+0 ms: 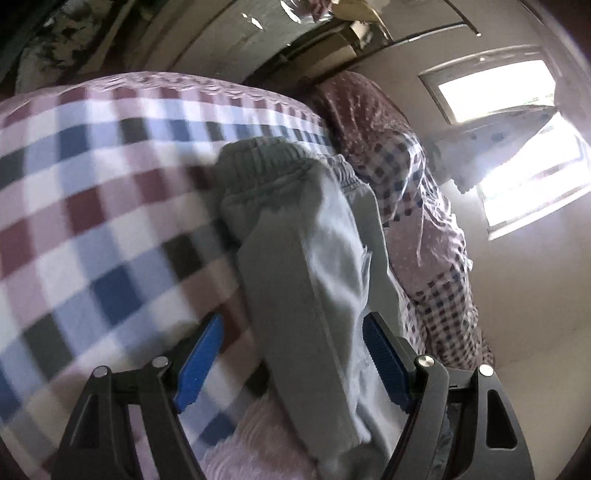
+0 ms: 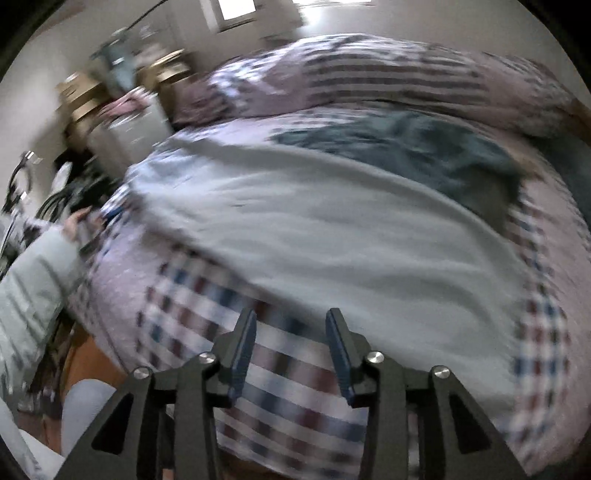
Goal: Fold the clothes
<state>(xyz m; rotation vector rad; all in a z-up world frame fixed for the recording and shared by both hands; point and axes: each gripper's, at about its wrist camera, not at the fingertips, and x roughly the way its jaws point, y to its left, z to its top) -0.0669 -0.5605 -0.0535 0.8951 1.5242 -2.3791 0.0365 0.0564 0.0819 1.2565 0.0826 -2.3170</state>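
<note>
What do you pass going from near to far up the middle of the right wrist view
Right gripper, jaws apart and empty → checked blanket → pale grey garment spread flat → dark teal garment → bunched checked bedding → window on the far wall.

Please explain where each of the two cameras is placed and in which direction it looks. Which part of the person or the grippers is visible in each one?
Left wrist: sits on the left gripper, looking along its open fingers at the grey sweatpants running between them, across the checkered blanket toward a window.
Right wrist: sits on the right gripper, looking down over a light grey garment on the bed; the person's sleeve shows at left.
Shared: the checkered blanket; both views are blurred.
</note>
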